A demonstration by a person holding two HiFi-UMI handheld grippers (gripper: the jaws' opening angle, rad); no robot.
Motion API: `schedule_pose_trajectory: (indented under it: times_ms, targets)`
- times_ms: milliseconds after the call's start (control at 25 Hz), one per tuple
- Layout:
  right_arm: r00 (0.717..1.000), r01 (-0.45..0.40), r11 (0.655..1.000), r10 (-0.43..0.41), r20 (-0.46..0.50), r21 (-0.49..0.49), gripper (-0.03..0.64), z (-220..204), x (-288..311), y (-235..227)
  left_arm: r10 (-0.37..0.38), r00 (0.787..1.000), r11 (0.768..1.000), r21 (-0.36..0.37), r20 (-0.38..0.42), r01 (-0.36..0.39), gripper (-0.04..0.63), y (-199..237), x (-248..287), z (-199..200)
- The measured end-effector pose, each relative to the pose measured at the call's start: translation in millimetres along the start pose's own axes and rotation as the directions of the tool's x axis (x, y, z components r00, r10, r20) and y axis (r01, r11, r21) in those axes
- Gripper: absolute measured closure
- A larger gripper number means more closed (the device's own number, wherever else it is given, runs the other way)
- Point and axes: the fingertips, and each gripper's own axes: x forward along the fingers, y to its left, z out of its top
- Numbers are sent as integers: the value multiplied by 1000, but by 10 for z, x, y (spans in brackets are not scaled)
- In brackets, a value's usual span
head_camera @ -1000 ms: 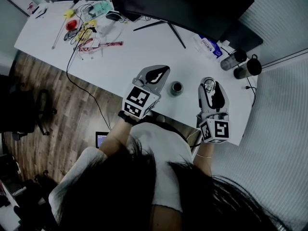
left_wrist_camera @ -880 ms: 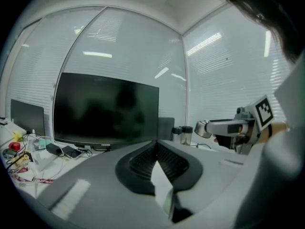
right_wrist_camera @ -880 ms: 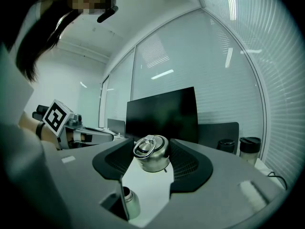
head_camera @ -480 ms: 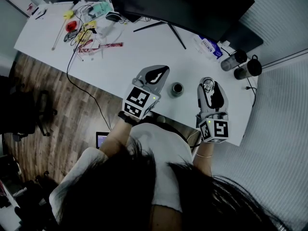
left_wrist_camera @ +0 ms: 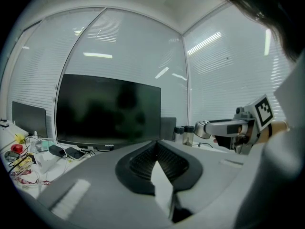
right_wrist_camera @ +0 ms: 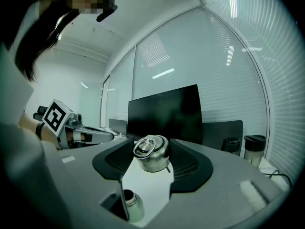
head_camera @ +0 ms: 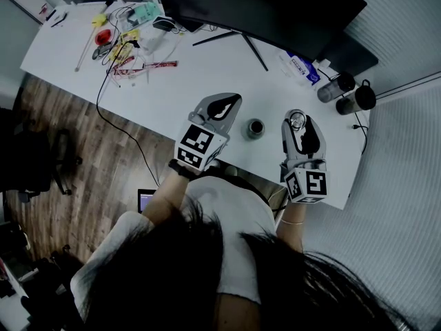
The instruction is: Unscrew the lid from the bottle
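A small metal bottle (head_camera: pixel 255 127) stands open-mouthed on the white desk (head_camera: pixel 207 74), between the two grippers. Its steel lid (head_camera: pixel 298 121), with a ring handle on top, is off the bottle and clamped between the jaws of my right gripper (head_camera: pixel 298 124). In the right gripper view the lid (right_wrist_camera: pixel 151 154) sits between the black pads, and the bottle (right_wrist_camera: pixel 133 205) shows lower down, to the left. My left gripper (head_camera: pixel 231 103) hovers just left of the bottle, shut with nothing in it; its pads (left_wrist_camera: pixel 164 160) meet in the left gripper view.
A large dark monitor (head_camera: pixel 255 5) stands at the back of the desk. Cables and small coloured items (head_camera: pixel 127 40) clutter the far left. Two dark-lidded cups (head_camera: pixel 344 92) stand at the far right corner. The desk's front edge runs just behind the grippers.
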Motion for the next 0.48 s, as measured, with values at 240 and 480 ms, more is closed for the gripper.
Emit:
schedule_pose_trajectory:
  times_ms: [240,480]
  targets:
    - [1000,-1,1000,1,-1,3,383,-3,16,9,1,1000,1000,0,-2,-1,537,18,-9,-10]
    - [1000,-6,1000,6,-3,3,383,-10,35,40,4,1000,1000,0,0,-4,537,55,-19,-31]
